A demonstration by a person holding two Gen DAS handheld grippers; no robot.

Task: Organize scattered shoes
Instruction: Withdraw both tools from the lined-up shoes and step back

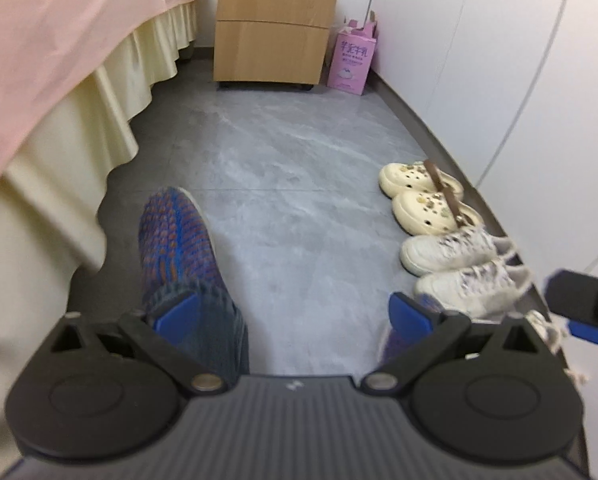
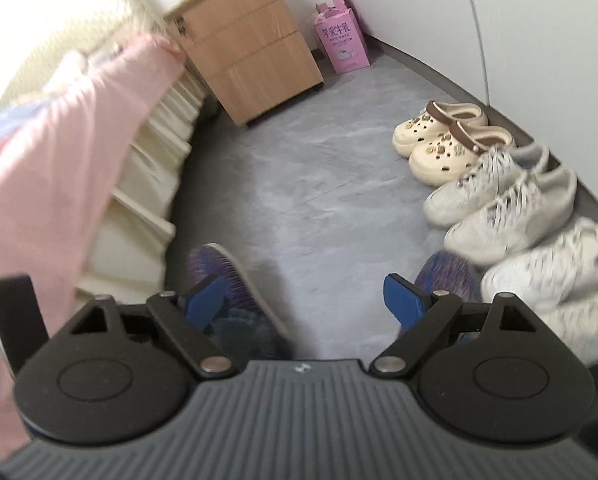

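Both tongs gape empty — blue knit shoe (image 1: 179,240) lies below.

Bright even indoor light, soft shadows, motion blur, blown-out upper left, fisheye bending at edges

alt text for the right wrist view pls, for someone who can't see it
The open right gripper hangs over a grey floor, with one blue knit shoe by its left finger and another by its right. Along the white wall stand cream clogs and white sneakers; behind are a wooden cabinet and a pink carton.
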